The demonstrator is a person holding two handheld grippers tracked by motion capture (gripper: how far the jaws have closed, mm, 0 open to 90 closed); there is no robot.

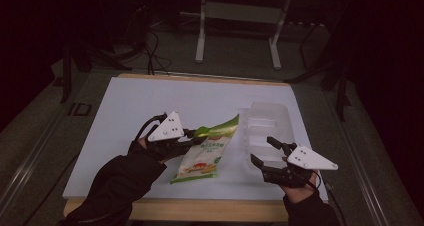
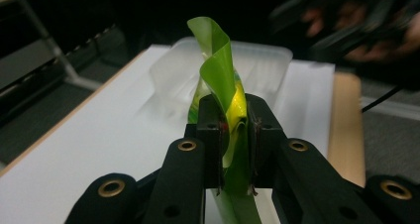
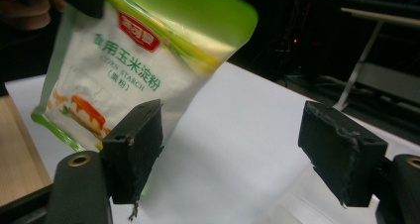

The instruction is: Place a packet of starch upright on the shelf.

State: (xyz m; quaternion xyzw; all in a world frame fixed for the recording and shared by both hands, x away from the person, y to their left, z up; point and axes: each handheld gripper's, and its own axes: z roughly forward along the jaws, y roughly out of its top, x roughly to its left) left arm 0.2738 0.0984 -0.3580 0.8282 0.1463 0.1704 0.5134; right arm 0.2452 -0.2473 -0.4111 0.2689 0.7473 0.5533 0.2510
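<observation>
A green and white corn starch bag (image 1: 205,151) hangs tilted above the white table top, its lower end near the front edge. My left gripper (image 1: 192,134) is shut on the bag's green upper edge (image 2: 233,110), which twists up between the jaws. In the right gripper view the bag (image 3: 129,70) hangs lifted at the upper left. My right gripper (image 1: 263,151) stands open to the right of the bag, with nothing between its pads (image 3: 133,144).
A clear plastic container (image 1: 265,126) lies on the white table top (image 1: 140,111) just behind my right gripper. The table's wooden front edge (image 1: 200,208) runs below the hands. A metal stand (image 1: 240,16) is on the floor behind.
</observation>
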